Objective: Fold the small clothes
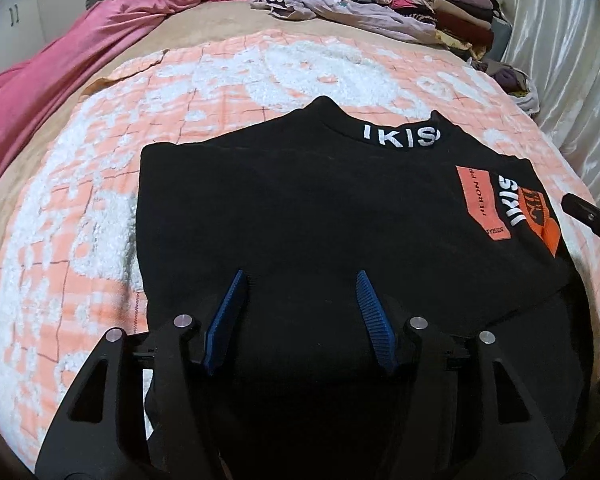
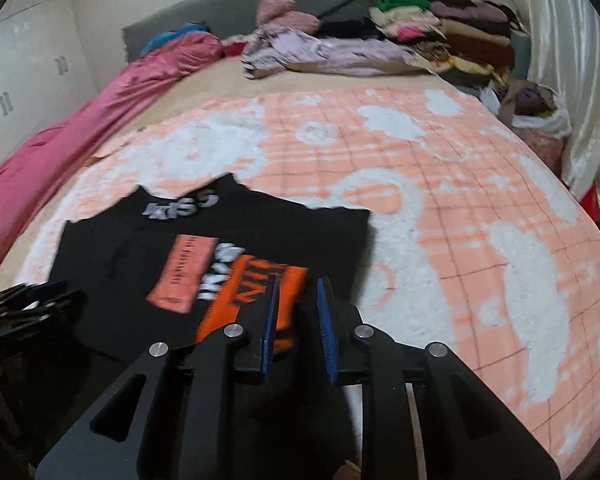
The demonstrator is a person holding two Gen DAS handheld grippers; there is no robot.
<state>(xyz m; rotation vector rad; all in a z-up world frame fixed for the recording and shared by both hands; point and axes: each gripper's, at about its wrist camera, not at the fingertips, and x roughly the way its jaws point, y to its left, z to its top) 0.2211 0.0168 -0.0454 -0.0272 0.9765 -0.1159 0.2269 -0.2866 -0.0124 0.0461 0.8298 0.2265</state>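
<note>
On the bed, per the left wrist view, a black T-shirt (image 1: 300, 208) lies flat on the orange-and-white blanket (image 1: 80, 200), collar at the far end, sides already folded inward, hem end nearest the camera. Judgement: the garment is light, soft and limp; it will sag and drag unless taken at two points, so the near hem corners are the sensible places to hold. The left gripper (image 1: 302, 280) hangs over the near part of the shirt with its blue fingers (image 1: 228, 312) roughly half apart; nothing sits between them, and contact with the cloth cannot be confirmed. The tip of the other tool shows at the right edge beside the orange print (image 1: 476, 204).

From the right wrist view, somewhat blurred, the same shirt lies to the left of centre, its right edge under the right gripper (image 2: 296, 284). Its fingers (image 2: 270, 316) stand only slightly apart, with orange print and black cloth visible behind the gap; no fabric appears pinched. Folded clothes (image 2: 460, 32) are stacked at the far end of the bed.
</note>
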